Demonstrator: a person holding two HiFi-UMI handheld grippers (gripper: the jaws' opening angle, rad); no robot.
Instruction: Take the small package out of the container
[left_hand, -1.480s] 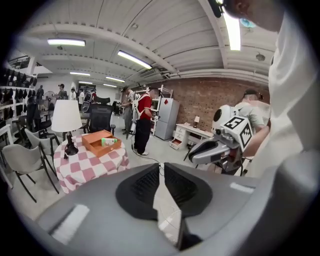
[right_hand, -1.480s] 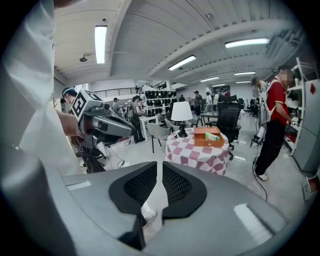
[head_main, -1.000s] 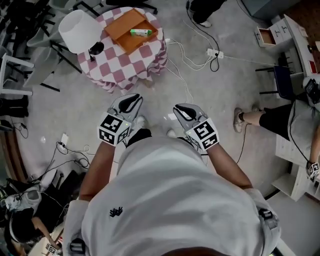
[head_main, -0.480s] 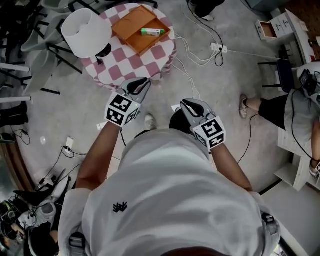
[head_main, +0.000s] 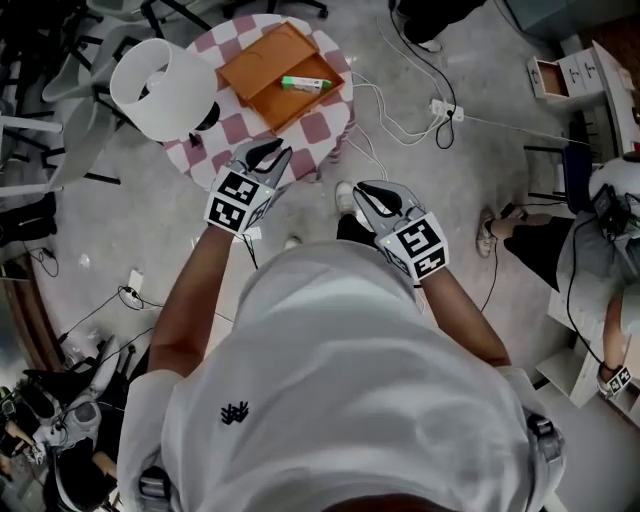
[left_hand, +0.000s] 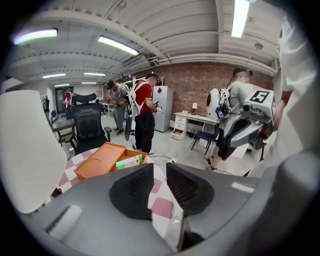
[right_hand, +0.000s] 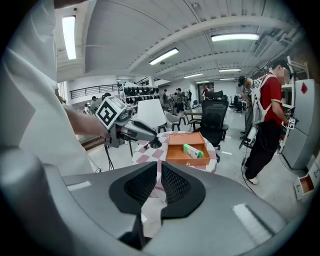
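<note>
Round table (head_main: 300, 125), pink-and-white check cloth, stood just ahead of the left tongs (head_main: 270, 152). White lamp shade (head_main: 160, 88) leaned over the table's left side, ahead-left of the left tongs, above a black base (head_main: 205, 118). White power strip (head_main: 445, 108) and looping white cables (head_main: 385, 120) lay on the grey floor (head_main: 150, 230) ahead of the right tongs (head_main: 362, 190). White drawer unit (head_main: 565, 75), one drawer open, sat far ahead-right. Seated person (head_main: 590, 240) was well to the right of the right tongs. Black office chair (left_hand: 87, 125) stood beyond the table. Person in a red shirt (left_hand: 145, 107) stood further off, brick wall (left_hand: 190, 82) behind.
</note>
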